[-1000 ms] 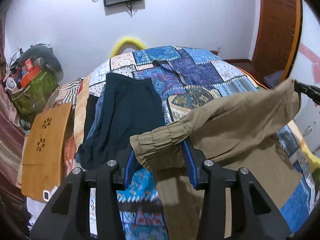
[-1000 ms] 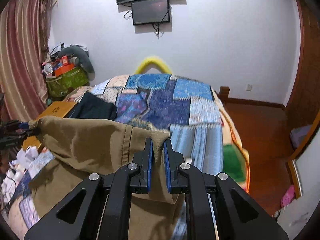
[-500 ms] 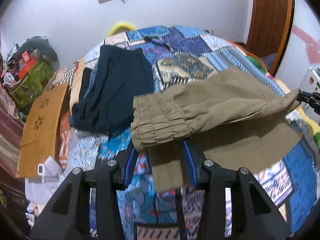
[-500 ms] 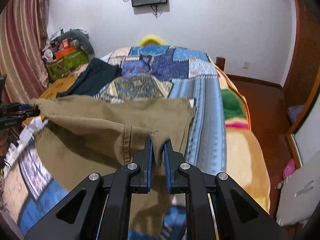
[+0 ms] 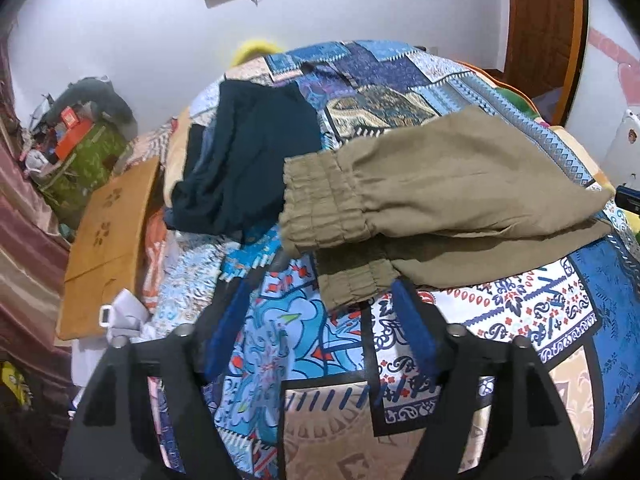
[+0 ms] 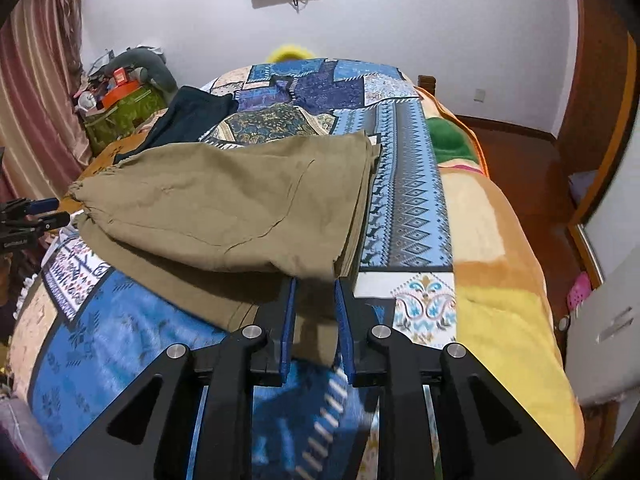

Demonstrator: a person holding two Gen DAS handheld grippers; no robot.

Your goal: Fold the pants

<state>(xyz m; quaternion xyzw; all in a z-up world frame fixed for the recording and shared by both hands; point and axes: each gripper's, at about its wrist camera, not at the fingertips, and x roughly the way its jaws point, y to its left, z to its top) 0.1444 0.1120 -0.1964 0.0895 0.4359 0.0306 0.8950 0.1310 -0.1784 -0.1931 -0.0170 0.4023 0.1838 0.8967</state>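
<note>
The olive-brown pants (image 5: 440,200) lie folded over on the patchwork bedspread (image 5: 360,360), elastic waistband (image 5: 320,208) toward the left. They also show in the right wrist view (image 6: 240,208), with stacked folded edges at the right. My left gripper (image 5: 320,304) is open and empty, its blue pads (image 5: 412,328) just short of the waistband. My right gripper (image 6: 314,292) is open, its jaws on either side of the lower cloth edge without pinching it. The left gripper's tip (image 6: 36,216) shows at the far left of the right wrist view.
A dark navy garment (image 5: 248,152) lies on the bed beyond the pants. A wooden board (image 5: 108,240) and white items sit at the bed's left side. A cluttered green box (image 5: 80,156) stands by the wall. Wooden floor (image 6: 520,168) lies to the right.
Both grippers lowered the lifted pants half onto the bed, folding it over the lower half, then opened and let go and drew back slightly.
</note>
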